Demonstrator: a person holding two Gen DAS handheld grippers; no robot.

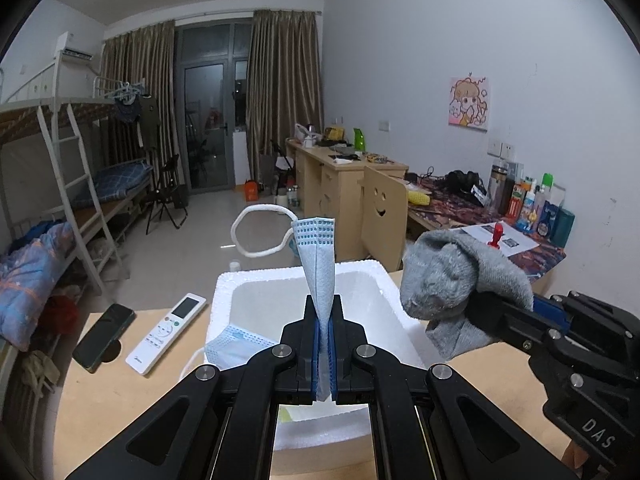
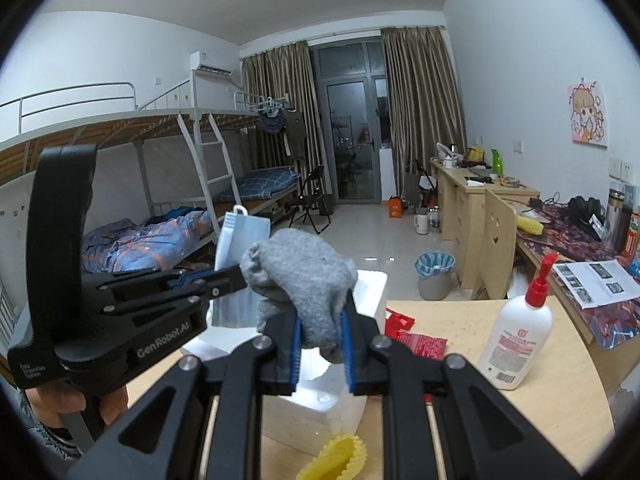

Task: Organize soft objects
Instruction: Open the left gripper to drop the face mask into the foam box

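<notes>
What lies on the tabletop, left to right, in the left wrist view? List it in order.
Dark phone → white remote control → face mask draped over the box rim → white foam box.

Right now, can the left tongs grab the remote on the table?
Probably not yet. The left tongs are shut on a blue face mask, so there is no free grip. The remote lies uncovered beside the white foam box, with nothing blocking it.
</notes>
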